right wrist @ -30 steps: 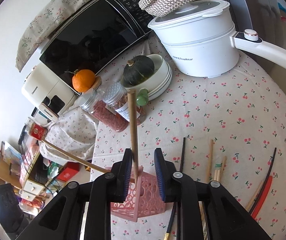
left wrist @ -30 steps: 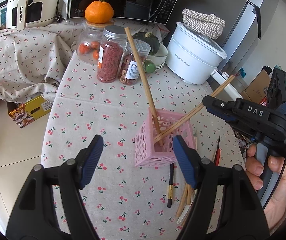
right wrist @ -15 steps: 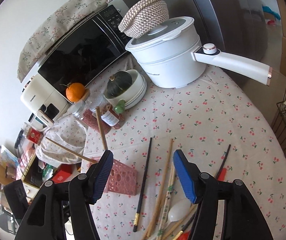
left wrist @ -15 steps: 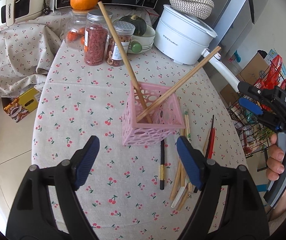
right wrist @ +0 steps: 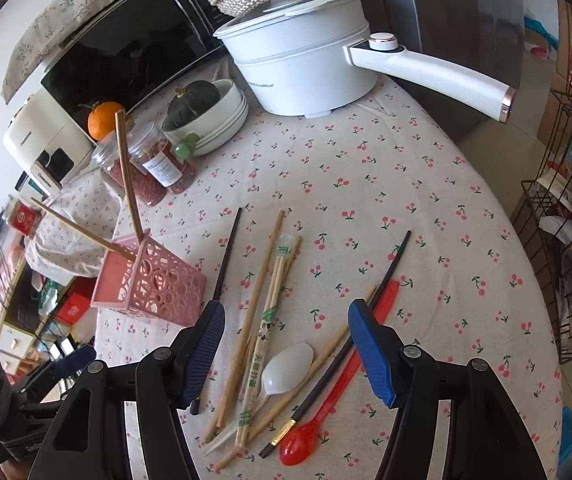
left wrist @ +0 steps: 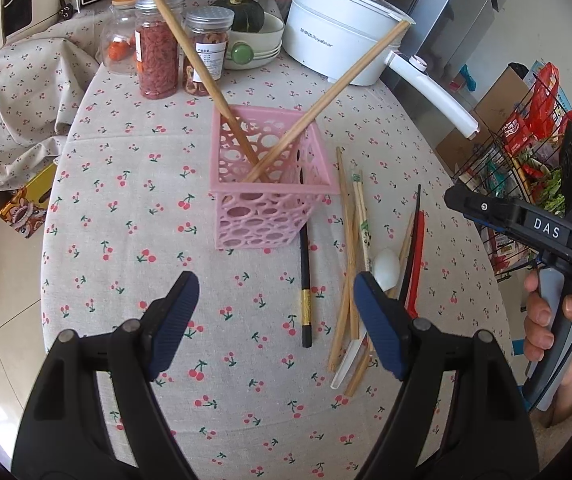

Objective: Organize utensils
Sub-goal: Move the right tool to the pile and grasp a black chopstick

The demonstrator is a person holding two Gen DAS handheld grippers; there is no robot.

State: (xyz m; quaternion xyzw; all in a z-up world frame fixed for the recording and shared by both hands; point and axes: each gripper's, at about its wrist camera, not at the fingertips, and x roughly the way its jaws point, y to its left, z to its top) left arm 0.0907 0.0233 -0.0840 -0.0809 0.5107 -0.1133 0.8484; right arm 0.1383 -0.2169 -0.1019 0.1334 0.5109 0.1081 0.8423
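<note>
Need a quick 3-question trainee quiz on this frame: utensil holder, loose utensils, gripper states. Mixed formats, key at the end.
1. True or false: the pink utensil holder has two wooden chopsticks standing in it.
2. Multiple choice: the white spoon lies A) inside the holder, B) on the tablecloth among loose chopsticks, C) in the right gripper.
3. Fill in: the left gripper is ____ and holds nothing.

Key: 1 true; 2 B; 3 open. The red spoon and two black chopsticks also lie loose on the cloth.

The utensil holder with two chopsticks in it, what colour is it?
Pink, with round cut-out holes in its sides; the utensil holder shows best in the left wrist view.
</note>
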